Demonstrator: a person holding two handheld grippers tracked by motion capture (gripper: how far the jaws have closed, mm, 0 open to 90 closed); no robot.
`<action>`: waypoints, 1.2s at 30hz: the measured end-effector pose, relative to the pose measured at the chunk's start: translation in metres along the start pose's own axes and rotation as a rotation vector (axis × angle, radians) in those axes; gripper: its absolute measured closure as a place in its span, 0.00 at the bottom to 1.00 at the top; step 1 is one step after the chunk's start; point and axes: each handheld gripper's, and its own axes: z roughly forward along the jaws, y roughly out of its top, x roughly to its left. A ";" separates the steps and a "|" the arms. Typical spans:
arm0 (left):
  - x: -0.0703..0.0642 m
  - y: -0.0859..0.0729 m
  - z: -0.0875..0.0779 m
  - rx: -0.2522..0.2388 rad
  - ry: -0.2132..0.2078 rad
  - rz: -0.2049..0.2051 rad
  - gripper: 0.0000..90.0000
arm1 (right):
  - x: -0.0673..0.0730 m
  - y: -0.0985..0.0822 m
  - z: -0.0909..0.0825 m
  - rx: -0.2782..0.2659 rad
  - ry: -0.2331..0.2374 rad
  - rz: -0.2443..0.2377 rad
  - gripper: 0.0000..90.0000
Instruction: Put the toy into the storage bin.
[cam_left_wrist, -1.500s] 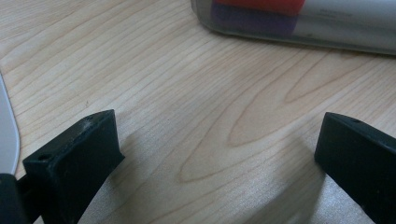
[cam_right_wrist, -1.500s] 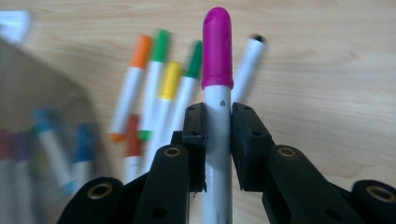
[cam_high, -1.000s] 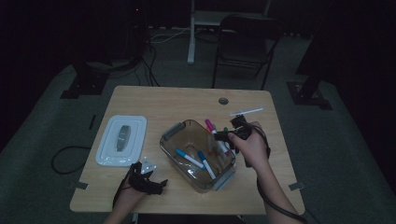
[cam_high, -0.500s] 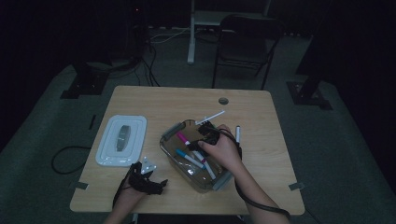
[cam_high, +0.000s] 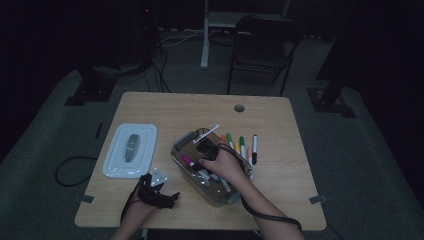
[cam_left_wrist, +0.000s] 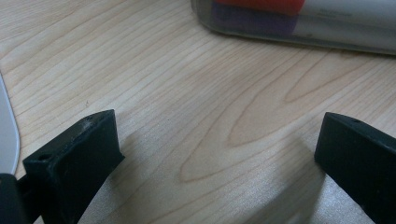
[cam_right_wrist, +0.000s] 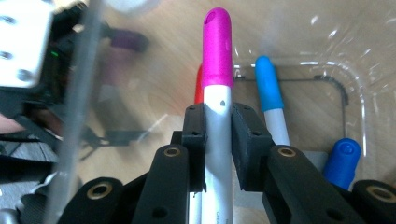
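The pink-capped marker (cam_right_wrist: 218, 70) sits clamped in the right claw (cam_right_wrist: 218, 126) inside the clear bin (cam_high: 180, 150) near the counter's (cam_high: 165, 107) front edge; its barrel print is too cropped to read. The left claw (cam_left_wrist: 217, 154) rests open by the front-left corner.

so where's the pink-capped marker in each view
High view: the pink-capped marker is at centre, inside the clear bin, just left of the right hand.
Left gripper view: not in this picture; open jaws over bare table.
Right gripper view: upright at centre, clamped in the right gripper.
Shared landmark: the clear bin, whose wall crosses the top of the left gripper view.
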 end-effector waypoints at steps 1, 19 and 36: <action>0.000 0.000 0.000 0.000 0.000 0.001 0.01 | 0.000 0.001 0.004 0.011 0.008 0.003 0.85; 0.000 0.000 0.000 -0.001 -0.001 0.000 0.01 | -0.004 0.000 0.015 0.047 0.029 -0.012 0.75; 0.000 0.000 0.000 -0.001 0.000 0.001 0.01 | -0.066 -0.048 -0.115 -0.272 -0.004 0.134 0.69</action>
